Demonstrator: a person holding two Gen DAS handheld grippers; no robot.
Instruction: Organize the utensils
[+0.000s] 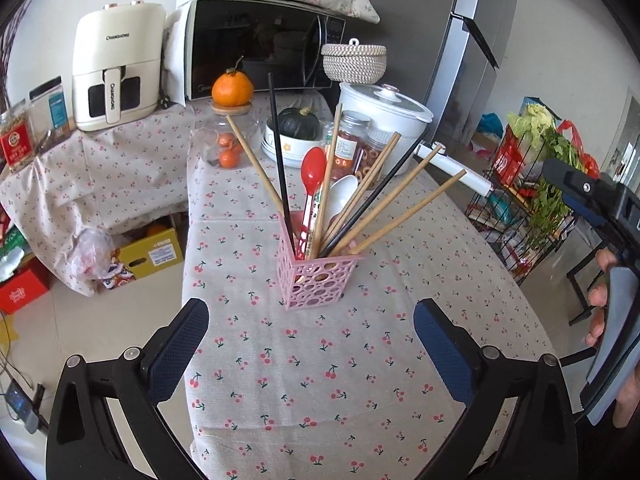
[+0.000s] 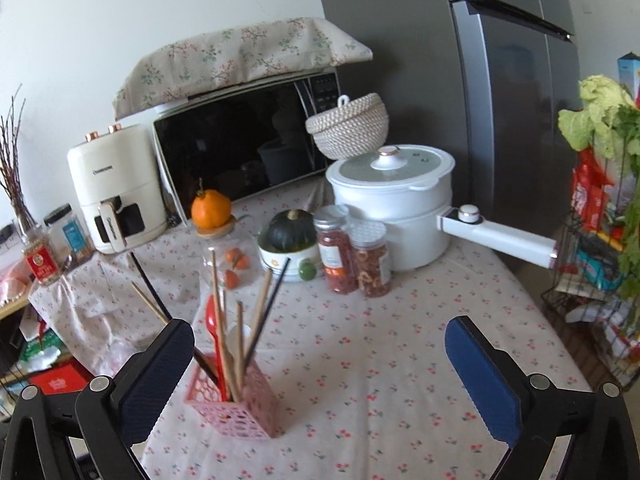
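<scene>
A pink perforated utensil holder (image 1: 318, 280) stands on the cherry-print tablecloth (image 1: 320, 380). It holds several wooden chopsticks (image 1: 384, 220), black chopsticks (image 1: 280, 168), a red spoon (image 1: 311, 184) and a white spoon (image 1: 342, 194). My left gripper (image 1: 310, 344) is open and empty, just in front of the holder. In the right wrist view the holder (image 2: 236, 408) sits low left, beside my left finger. My right gripper (image 2: 320, 368) is open and empty above the cloth. The right gripper's body shows at the left wrist view's right edge (image 1: 600, 200).
At the table's back stand a white electric pot (image 2: 394, 204) with a long handle (image 2: 500, 238), two spice jars (image 2: 352, 256), a bowl with a green squash (image 2: 290, 244), a glass jar with an orange on top (image 2: 212, 212), a microwave (image 2: 240, 160) and an air fryer (image 2: 116, 196). A wire rack (image 2: 600, 260) stands right.
</scene>
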